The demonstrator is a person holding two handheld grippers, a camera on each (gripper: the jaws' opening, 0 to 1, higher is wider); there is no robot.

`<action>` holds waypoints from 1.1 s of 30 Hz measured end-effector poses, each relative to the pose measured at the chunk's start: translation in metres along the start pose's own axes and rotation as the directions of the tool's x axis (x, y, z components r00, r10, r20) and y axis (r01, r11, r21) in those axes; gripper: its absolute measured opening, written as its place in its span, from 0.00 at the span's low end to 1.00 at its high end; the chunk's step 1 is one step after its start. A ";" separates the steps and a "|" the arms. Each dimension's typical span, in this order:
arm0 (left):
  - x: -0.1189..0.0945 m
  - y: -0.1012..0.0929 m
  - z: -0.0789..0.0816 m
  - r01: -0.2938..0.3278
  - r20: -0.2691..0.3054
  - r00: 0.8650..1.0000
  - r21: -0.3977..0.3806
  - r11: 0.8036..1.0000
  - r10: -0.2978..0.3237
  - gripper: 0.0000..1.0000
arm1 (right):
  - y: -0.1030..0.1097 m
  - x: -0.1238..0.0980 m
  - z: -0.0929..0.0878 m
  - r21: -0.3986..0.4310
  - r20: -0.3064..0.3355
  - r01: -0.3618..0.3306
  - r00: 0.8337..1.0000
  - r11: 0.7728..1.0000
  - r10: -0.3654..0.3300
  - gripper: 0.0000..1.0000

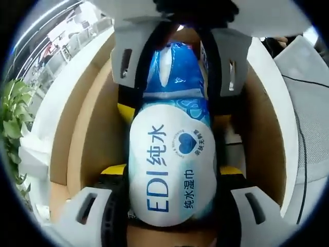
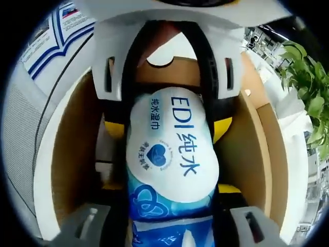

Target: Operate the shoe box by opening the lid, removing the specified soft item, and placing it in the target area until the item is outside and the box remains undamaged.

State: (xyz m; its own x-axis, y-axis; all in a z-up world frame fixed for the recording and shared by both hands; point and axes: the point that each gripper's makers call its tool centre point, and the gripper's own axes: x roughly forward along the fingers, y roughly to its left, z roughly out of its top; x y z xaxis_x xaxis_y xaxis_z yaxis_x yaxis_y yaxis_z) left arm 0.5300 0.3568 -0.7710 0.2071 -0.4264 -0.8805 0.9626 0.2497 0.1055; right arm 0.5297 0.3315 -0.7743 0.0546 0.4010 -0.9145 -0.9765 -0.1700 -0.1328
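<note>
Tongs from both sides, left [image 1: 172,206] and right [image 2: 169,216], are clenched on the wet-wipes pack [image 1: 172,170], sharing its soft bulk inside the open shoe box [image 1: 77,134] for lifting.

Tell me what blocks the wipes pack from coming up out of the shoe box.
Nothing visible does. The wipes pack is gripped at opposite ends by the left gripper and right gripper, inside the open shoe box, whose cardboard walls flank it without covering it.

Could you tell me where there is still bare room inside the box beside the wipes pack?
Bare cardboard floor shows on both sides, between the wipes pack and the shoe box walls. The middle is crowded: left gripper and right gripper both clamp the pack.
</note>
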 end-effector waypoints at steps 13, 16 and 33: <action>0.003 0.000 -0.002 0.033 0.015 0.999 0.038 0.999 -0.033 0.69 | 0.005 0.007 -0.003 -0.004 0.010 -0.058 0.998 0.998 0.058 0.64; 0.002 -0.001 -0.002 0.026 0.017 0.999 0.051 0.998 -0.027 0.67 | 0.006 0.006 -0.003 0.000 0.023 -0.052 0.998 0.999 0.052 0.61; -0.010 -0.006 0.004 0.010 0.026 1.000 0.110 0.994 -0.012 0.59 | 0.011 -0.006 0.006 0.018 0.056 -0.035 0.998 0.999 0.034 0.54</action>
State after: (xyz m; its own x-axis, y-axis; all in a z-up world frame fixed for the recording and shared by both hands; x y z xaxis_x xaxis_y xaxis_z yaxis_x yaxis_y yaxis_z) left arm 0.5228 0.3560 -0.7611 0.1995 -0.4515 -0.8697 0.9779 0.1487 0.1471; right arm 0.5178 0.3324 -0.7677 0.0092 0.4447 -0.8956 -0.9814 -0.1676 -0.0932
